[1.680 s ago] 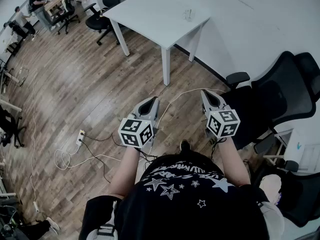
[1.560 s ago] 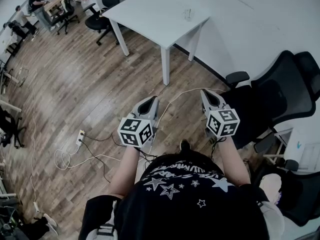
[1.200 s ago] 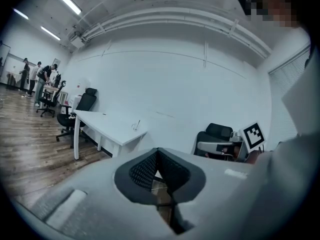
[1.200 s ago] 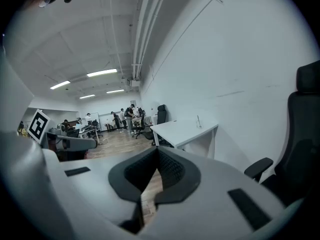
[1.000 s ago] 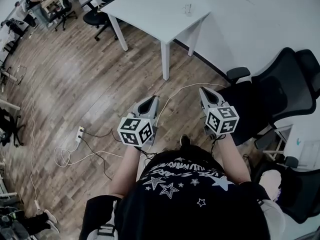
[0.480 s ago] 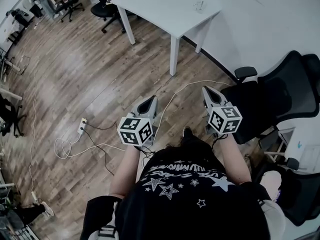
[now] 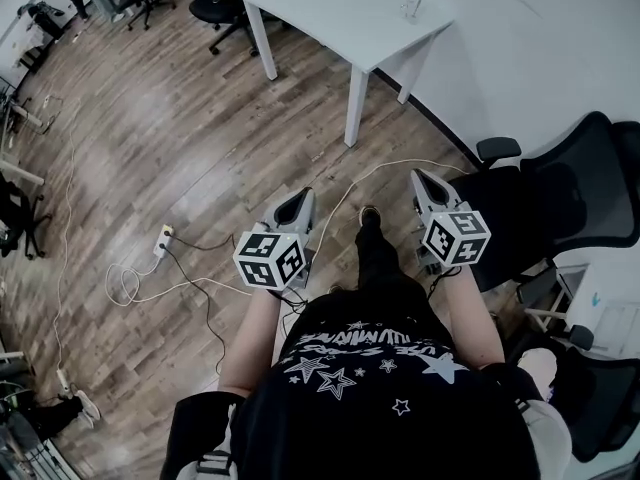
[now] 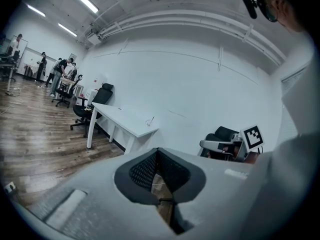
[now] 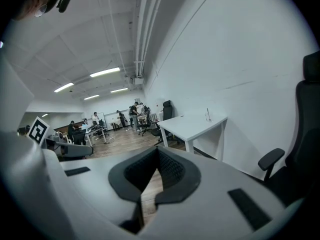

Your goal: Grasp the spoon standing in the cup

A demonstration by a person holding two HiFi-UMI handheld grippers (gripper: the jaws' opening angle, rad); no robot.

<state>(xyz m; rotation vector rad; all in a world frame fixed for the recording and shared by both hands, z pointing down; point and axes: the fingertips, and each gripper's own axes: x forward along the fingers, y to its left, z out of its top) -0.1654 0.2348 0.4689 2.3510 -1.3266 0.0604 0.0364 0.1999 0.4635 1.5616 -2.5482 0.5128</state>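
Well short of the white bench, out on the wooden floor, we hold both tools aimed toward it. The cup stands near the bench's corner beside the wall, with the spoon upright in it. The left tool and right tool each have their jaws together on nothing. We judge that we are at the approach. Next we need to reach the bench, part one tool's jaws and bracket the spoon's handle.

Bright, even light from white ceiling strip lamps; soft glare on brown wooden floor; fisheye-warped, dark edges.
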